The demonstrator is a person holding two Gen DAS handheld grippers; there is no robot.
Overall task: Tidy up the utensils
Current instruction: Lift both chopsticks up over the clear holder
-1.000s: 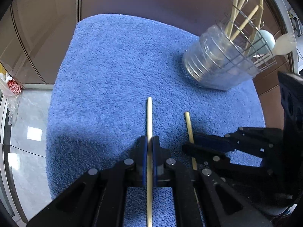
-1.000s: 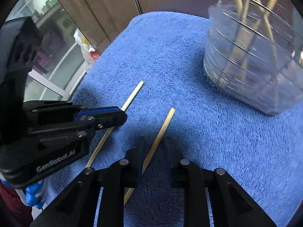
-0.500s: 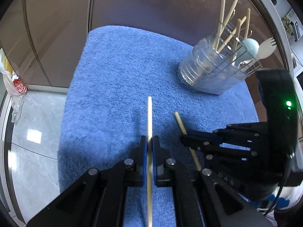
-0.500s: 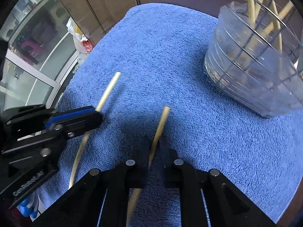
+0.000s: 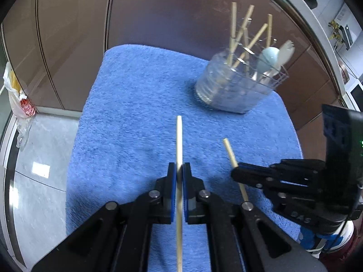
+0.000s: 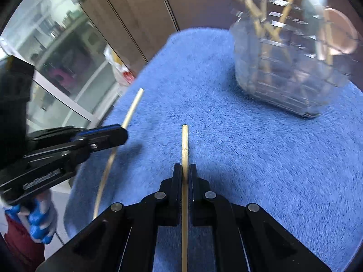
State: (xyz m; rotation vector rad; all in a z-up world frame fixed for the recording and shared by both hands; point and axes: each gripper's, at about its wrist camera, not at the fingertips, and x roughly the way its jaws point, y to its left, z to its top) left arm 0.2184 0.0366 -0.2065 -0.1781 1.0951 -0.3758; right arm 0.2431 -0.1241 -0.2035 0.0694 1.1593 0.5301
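While blurred, gripper (image 6: 185, 170) lettering seems unreadable.

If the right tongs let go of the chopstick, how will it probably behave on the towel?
The chopstick in the right tongs looks thin, round and wooden, so probably stiff and light. On the fluffy blue towel it would likely roll little. Held near one end between narrow pads, it may pivot or slip if bumped against the holder.

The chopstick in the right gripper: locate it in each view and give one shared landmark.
Left wrist: the right gripper's chopstick is right of centre, slanting out of the right gripper.
Right wrist: bottom centre, between closed jaws.
Shared landmark: the clear utensil holder, upper right in both.
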